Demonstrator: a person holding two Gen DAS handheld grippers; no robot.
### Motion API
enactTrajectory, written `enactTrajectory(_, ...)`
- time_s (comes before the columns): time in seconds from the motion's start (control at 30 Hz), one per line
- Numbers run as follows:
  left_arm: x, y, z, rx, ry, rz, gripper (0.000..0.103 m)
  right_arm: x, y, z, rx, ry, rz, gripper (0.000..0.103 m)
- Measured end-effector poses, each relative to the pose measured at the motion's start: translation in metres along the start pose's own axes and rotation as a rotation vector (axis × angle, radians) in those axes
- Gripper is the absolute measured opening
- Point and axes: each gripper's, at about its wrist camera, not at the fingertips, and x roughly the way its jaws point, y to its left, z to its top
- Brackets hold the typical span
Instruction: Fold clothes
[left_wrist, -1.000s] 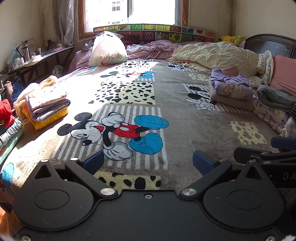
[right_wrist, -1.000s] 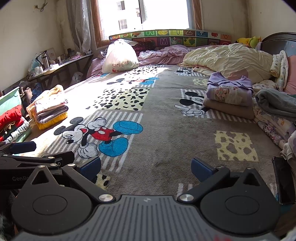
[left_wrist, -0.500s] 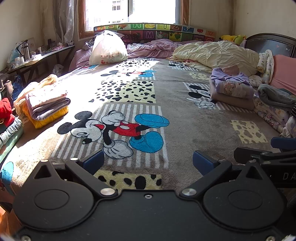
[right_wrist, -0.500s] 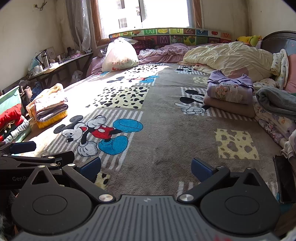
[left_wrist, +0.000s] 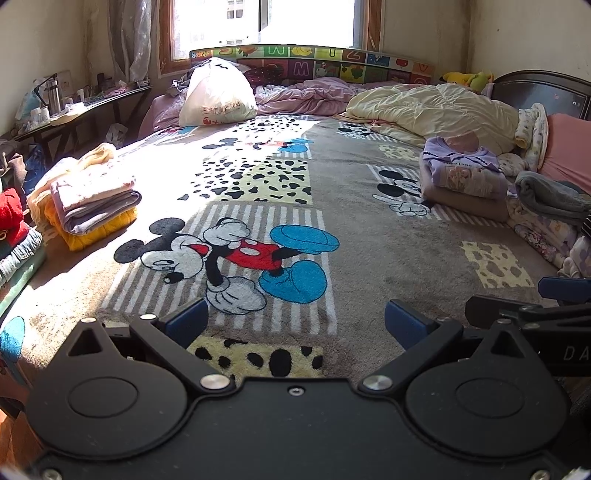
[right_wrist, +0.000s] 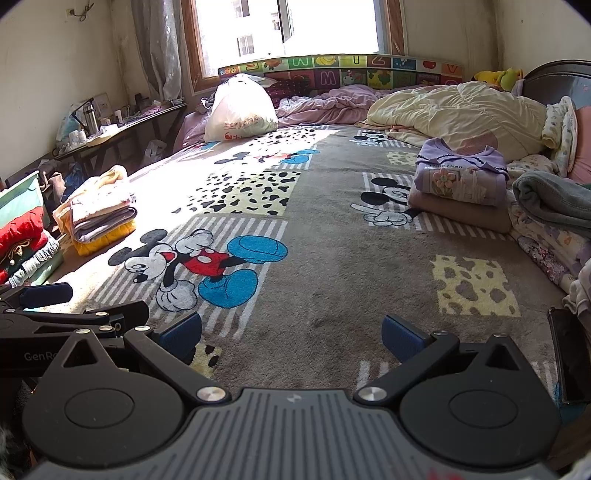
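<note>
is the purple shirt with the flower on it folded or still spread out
Folded. The purple shirt lies as a compact rectangle, edges tucked under, stacked on a folded tan garment on the blanket.

The red garment (left_wrist: 11, 216) and the denim under it run off the left edge of the left wrist view. A dark flat object (right_wrist: 570, 360), possibly a phone, is cut by the right edge. Items on the side surface (right_wrist: 110, 125) are too small to identify.

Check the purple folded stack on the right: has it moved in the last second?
No. The purple folded stack lies just as close beside the Mickey print as before.
</note>
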Motion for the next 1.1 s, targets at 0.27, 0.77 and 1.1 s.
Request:
enactTrajectory(0.27, -0.001, 0.01, 0.0, -0.035, -0.013, -0.01, 0.103, 0.005, 0.003, 0.001, 0.003, -0.006, 0.055, 0.103)
enactTrajectory(0.77, -0.007, 0.106, -0.004, -0.265, -0.124, 0.044, 0.103, 0.017, 0.036, 0.014, -0.066, -0.085, 0.174, 0.103)
enactTrajectory(1.1, -0.011, 0.193, -0.008, -0.374, -0.155, 0.151, 0.103, 0.046, 0.076, 0.031, -0.121, -0.144, 0.309, 0.103)
